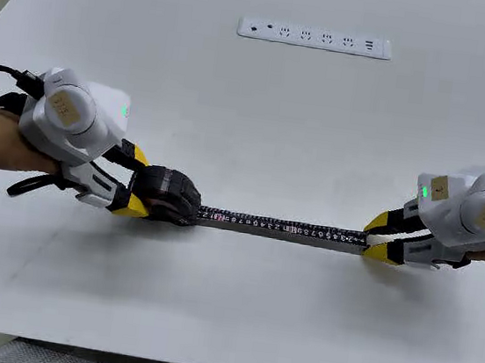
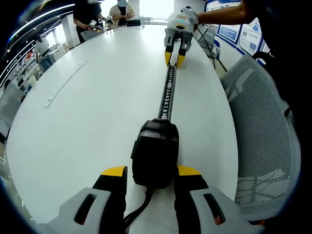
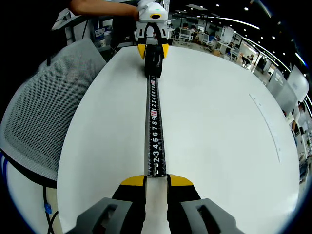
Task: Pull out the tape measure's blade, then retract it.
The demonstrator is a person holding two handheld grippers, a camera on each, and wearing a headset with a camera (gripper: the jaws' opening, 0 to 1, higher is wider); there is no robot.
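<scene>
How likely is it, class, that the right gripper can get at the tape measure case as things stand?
Probably not, for now. The right gripper is shut on the end of the drawn-out blade, well away from the tape measure case, and the left gripper clamps that case from its other side.

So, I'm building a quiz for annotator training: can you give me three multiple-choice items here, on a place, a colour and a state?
1. Where does the power strip lie?
A. at the table edge farthest from the person, beyond the blade
B. under the blade
C. on a chair

2. What colour are the tips of the grippers' fingers?
A. red
B. yellow
C. blue

3. How is the blade?
A. fully wound in
B. stretched from the case in the left gripper to the right gripper
C. lying loose

Key: A, it lies apart beyond the blade; B, yellow tips show in every view; B, each gripper is shut on its end.
</scene>
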